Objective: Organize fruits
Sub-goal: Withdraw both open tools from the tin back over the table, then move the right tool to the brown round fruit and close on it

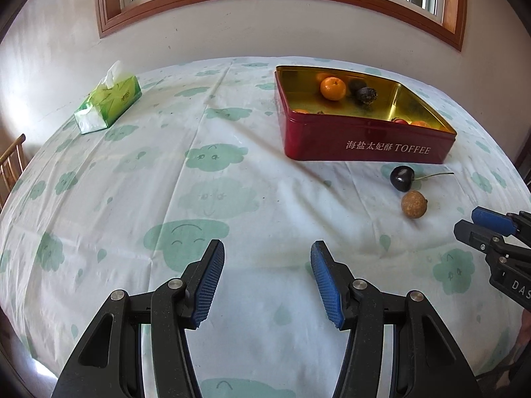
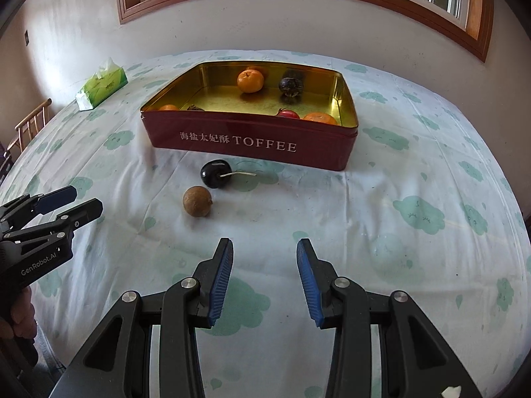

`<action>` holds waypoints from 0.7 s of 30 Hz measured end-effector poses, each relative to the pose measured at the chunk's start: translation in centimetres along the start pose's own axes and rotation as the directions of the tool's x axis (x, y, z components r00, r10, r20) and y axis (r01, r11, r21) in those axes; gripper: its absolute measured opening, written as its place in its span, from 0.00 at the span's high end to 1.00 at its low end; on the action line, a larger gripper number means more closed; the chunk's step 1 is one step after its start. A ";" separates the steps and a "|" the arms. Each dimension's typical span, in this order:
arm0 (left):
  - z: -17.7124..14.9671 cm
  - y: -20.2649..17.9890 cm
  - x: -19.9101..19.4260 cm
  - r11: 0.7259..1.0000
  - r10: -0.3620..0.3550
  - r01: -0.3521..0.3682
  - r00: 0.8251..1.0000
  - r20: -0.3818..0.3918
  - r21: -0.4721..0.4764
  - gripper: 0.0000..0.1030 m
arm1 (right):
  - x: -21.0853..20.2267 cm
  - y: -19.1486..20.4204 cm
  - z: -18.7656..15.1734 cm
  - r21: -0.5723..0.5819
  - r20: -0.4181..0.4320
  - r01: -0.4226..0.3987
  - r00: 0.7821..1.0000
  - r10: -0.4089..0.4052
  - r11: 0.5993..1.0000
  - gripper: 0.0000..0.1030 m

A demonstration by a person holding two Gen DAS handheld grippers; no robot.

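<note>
A red toffee tin (image 1: 365,142) (image 2: 252,139) with a gold inside stands on the table. It holds an orange (image 1: 333,88) (image 2: 250,80), a dark round fruit (image 1: 366,95) (image 2: 290,86), a small red fruit (image 2: 288,113) and other oranges (image 2: 320,118). In front of the tin lie a dark cherry with a stem (image 1: 401,178) (image 2: 215,173) and a brown longan (image 1: 414,204) (image 2: 197,201). My left gripper (image 1: 267,248) (image 2: 84,202) is open and empty, left of the fruits. My right gripper (image 2: 264,245) (image 1: 464,224) is open and empty, in front of them.
A green tissue box (image 1: 108,102) (image 2: 101,84) sits at the far left of the table. A white cloth with green clouds (image 1: 212,195) covers the table. A wooden chair (image 2: 31,126) stands at the left edge. A wall with a window is behind.
</note>
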State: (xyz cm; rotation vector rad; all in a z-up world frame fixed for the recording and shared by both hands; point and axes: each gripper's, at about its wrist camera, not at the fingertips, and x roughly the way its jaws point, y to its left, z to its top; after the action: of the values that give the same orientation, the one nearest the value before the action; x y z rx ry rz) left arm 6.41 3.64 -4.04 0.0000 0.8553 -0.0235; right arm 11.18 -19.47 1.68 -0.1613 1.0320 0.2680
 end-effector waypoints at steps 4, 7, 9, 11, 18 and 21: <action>-0.1 0.9 0.7 1.000 0.011 -0.011 1.000 -0.013 -0.016 0.46 | 0.8 1.0 0.3 -0.020 -0.014 -0.024 1.000 0.024 1.000 0.63; -0.2 1.3 1.0 1.000 0.009 -0.009 1.000 -0.015 -0.020 0.46 | 1.5 1.4 0.6 -0.019 -0.022 -0.040 0.999 0.040 0.999 0.63; -0.2 1.4 1.0 1.000 0.004 -0.005 1.000 -0.012 -0.019 0.46 | 1.9 1.7 0.8 -0.023 -0.027 -0.047 0.999 0.046 0.999 0.63; -0.2 1.4 1.0 1.000 0.002 -0.002 1.000 -0.007 -0.014 0.46 | 2.3 2.0 1.0 -0.023 -0.027 -0.048 0.999 0.048 0.999 0.63; -0.2 1.6 1.2 1.000 -0.001 0.001 1.000 0.001 -0.017 0.42 | 3.2 3.0 2.0 -0.047 -0.011 -0.043 0.999 0.043 0.998 0.62; -0.2 1.7 1.2 1.000 0.000 0.000 1.000 0.002 -0.019 0.42 | 3.5 3.4 2.4 -0.058 -0.003 -0.044 0.999 0.043 0.997 0.64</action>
State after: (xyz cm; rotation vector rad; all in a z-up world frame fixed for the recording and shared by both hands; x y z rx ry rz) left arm 7.07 5.28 -5.09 -0.0183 0.8537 -0.0156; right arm 13.86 -15.15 -0.17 -0.1915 1.0309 0.3375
